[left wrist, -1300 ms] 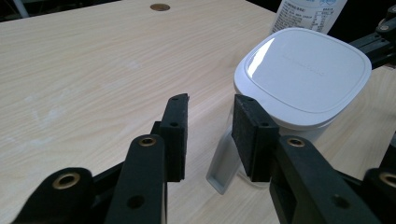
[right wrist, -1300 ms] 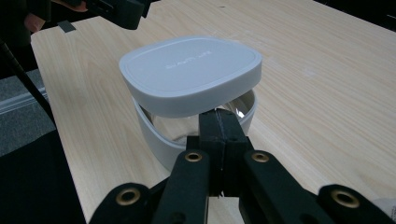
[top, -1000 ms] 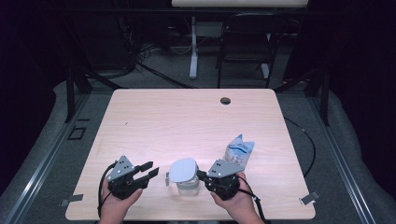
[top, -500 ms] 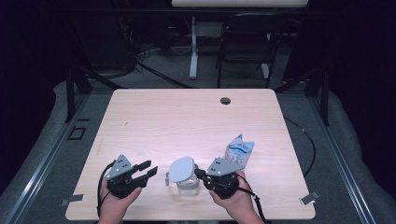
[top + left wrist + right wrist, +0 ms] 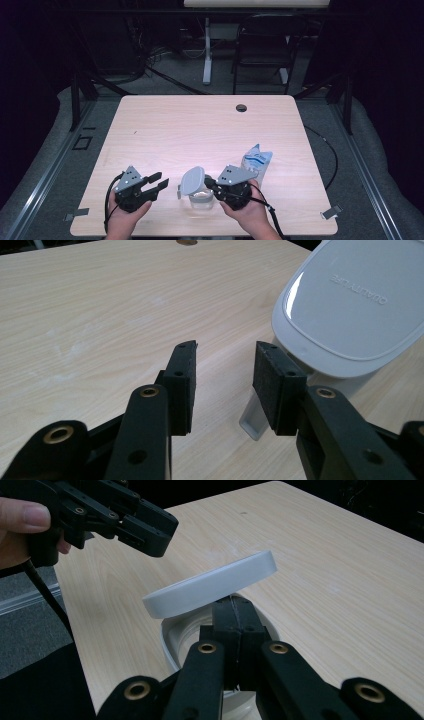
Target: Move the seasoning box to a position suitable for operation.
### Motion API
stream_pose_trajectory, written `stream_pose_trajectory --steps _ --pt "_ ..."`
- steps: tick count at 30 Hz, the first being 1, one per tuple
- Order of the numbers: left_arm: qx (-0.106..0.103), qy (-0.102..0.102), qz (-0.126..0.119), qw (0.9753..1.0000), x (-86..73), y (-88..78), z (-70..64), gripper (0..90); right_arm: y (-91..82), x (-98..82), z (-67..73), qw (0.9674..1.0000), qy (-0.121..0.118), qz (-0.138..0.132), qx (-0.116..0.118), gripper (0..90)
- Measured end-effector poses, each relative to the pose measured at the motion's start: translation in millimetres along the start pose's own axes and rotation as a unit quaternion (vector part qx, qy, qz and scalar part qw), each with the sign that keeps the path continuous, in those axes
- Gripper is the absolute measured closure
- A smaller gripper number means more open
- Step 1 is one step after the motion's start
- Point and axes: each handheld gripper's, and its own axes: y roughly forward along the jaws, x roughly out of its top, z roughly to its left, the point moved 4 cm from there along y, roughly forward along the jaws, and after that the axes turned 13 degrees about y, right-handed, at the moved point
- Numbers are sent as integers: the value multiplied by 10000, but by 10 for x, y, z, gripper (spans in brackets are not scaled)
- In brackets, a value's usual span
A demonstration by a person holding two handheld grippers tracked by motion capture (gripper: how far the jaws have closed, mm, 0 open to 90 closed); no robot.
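While the right gripper (image 5: pixel 216 186) stays pinched shut under the tilted lid (image 5: pixel 192 180) of the clear container (image 5: pixel 201 199) at the near table (image 5: pixel 200 125) edge, the left gripper (image 5: pixel 159 181) has just spread wide, empty, beside its latch tab (image 5: pixel 254 416): lid looks freed, ready to lift off.

The left gripper (image 5: pixel 159 181) is widening its jaws slightly, nothing between them, while the grey lid (image 5: pixel 192 180) of the clear container (image 5: pixel 201 201) is tilting a little higher.
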Motion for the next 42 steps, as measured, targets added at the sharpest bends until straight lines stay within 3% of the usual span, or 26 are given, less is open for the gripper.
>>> stream_pose_trajectory --steps 17,35,42 --pt "6 1 13 10000 -6 10 3 620 42 157 86 9999 -130 -9 89 900" --pt "-56 -16 68 10000 -20 30 -6 624 166 300 277 9992 -299 -74 267 900" --pt "-36 -19 63 10000 -27 30 4 620 164 280 256 9993 -313 -62 212 895"
